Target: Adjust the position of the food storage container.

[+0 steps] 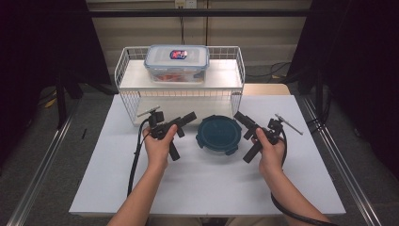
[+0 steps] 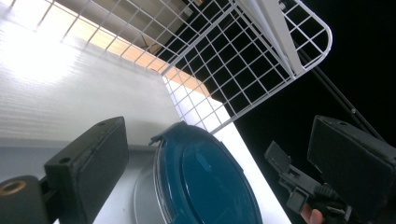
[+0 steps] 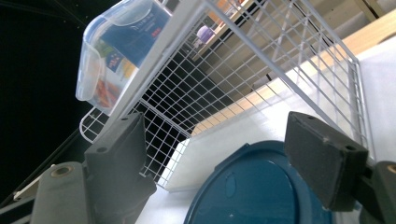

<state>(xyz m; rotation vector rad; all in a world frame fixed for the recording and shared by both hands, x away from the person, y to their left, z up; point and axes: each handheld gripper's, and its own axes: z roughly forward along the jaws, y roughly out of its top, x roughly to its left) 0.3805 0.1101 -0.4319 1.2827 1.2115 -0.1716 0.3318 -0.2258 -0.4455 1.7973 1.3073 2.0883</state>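
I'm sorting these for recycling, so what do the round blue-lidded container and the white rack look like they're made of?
The round container has a dark teal lid with a smooth sheen and moulded clip tabs, so likely plastic; the base under it looks clear, plastic or glass. The rack looks like white-coated metal wire, going by its thin grid mesh.

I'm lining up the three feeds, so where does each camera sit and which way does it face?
High view: above the person's side, looking forward and down on the table; forearms, left gripper and right gripper show.
Left gripper view: rides the left gripper, tilted, facing the round box and rack; own jaws open.
Right gripper view: rides the right gripper, facing the round box and clear box; jaws open.
Both gripper views share round box and rack.
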